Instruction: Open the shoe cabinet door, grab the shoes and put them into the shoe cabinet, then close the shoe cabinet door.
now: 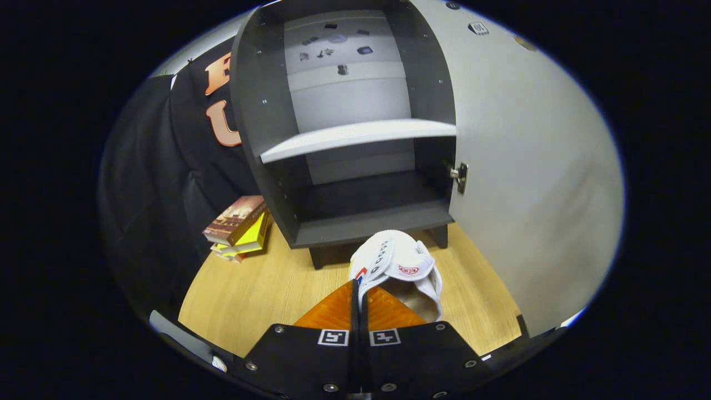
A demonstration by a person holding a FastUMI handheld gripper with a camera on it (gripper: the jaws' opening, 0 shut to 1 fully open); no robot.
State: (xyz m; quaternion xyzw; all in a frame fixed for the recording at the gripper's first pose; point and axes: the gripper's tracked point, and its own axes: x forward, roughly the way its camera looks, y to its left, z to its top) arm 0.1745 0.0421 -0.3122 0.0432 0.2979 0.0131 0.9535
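My gripper is shut on the rim of a white shoe, pinching its collar edge between both fingers. The shoe hangs toe-forward just ahead of the fingers, in front of the dark shoe cabinet. The cabinet's door stands swung wide open on the right, its hinge showing. Inside, a pale shelf splits the cabinet into an upper bay and a bare lower bay. The shoe's toe is close to the front lip of the lower bay.
A small stack of books lies on the wooden floor left of the cabinet's foot. Black cloth wall hangs behind and to the left. The open door closes off the right side.
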